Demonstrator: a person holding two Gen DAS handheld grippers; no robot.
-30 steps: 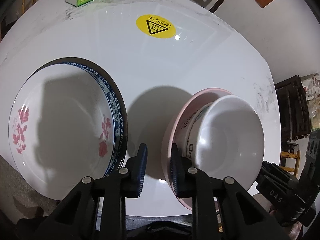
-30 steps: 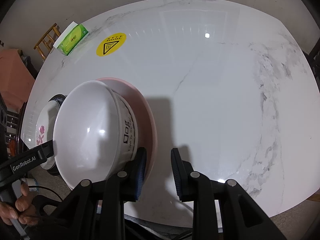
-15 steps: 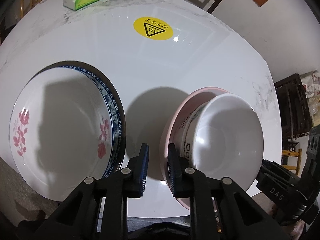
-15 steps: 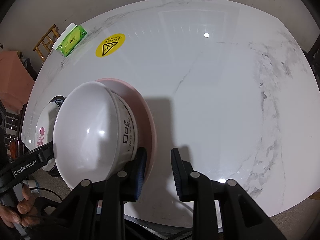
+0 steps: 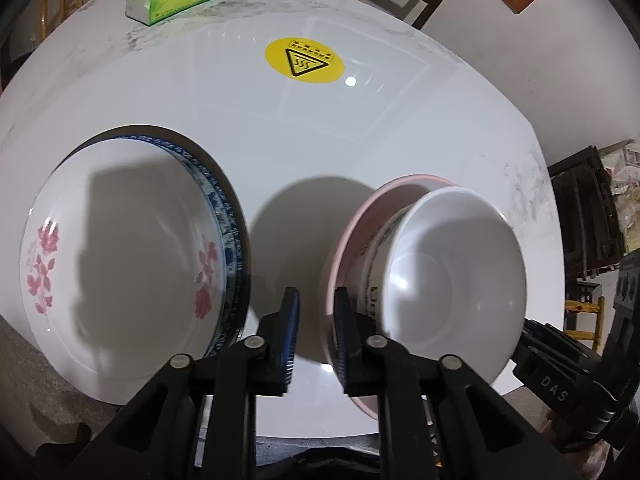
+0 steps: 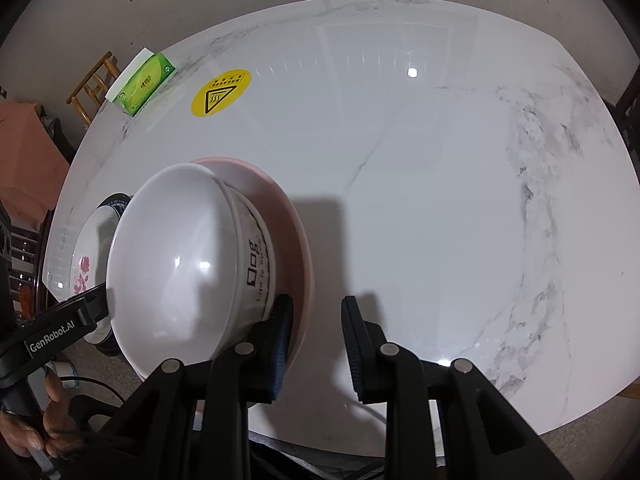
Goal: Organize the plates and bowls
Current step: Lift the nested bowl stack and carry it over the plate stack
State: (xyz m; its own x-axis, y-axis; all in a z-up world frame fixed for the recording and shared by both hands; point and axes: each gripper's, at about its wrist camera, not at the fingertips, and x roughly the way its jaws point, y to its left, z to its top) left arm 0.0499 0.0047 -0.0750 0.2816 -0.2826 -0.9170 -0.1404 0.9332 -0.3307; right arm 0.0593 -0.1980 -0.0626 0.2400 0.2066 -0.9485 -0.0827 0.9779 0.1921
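Pink plate (image 5: 340,240): glazed, slippery, breakable (white bowl (image 5: 448,280) aboard); take opposite rims.
Left gripper (image 5: 316,332): pinching near rim.
Right gripper (image 6: 316,344): pads straddle far rim, grip unconfirmed.

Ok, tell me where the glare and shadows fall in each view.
Left wrist view: a lamp's bright dot beside the yellow warning sticker, and dark shadow across the floral plate and the table between the dishes. Right wrist view: highlights on the white bowl, and a blocky shadow right of the pink plate.
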